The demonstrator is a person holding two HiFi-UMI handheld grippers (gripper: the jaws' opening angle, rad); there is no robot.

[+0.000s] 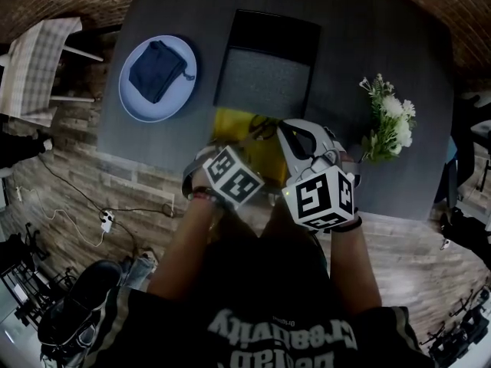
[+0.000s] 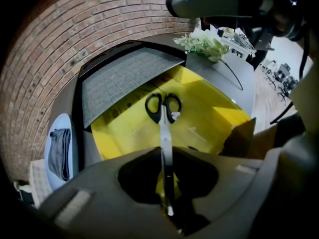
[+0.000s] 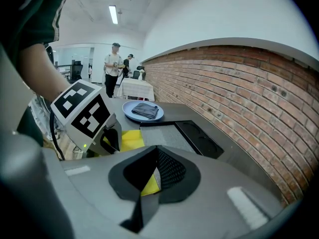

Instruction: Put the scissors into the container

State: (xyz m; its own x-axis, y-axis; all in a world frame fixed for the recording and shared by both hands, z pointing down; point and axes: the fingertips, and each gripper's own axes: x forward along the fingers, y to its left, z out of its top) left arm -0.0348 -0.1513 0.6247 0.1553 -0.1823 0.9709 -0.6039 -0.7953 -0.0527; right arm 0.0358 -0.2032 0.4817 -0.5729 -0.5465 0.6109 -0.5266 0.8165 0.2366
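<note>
The left gripper (image 2: 167, 198) pinches the scissors (image 2: 163, 114) by their closed blades, with the black handles out at 12 o'clock over the open yellow container (image 2: 124, 133). At its 3 o'clock, the right gripper (image 3: 152, 176) seems closed on nothing. Farther off, at 10 o'clock, a blue plate (image 1: 136, 94) holds a dark cloth (image 1: 157, 69).

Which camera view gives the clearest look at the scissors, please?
The left gripper view: the scissors show full length, blades clamped in the fingers of the left gripper, black handles over the yellow container. The head view shows only a handle loop; the right gripper view shows none.
</note>
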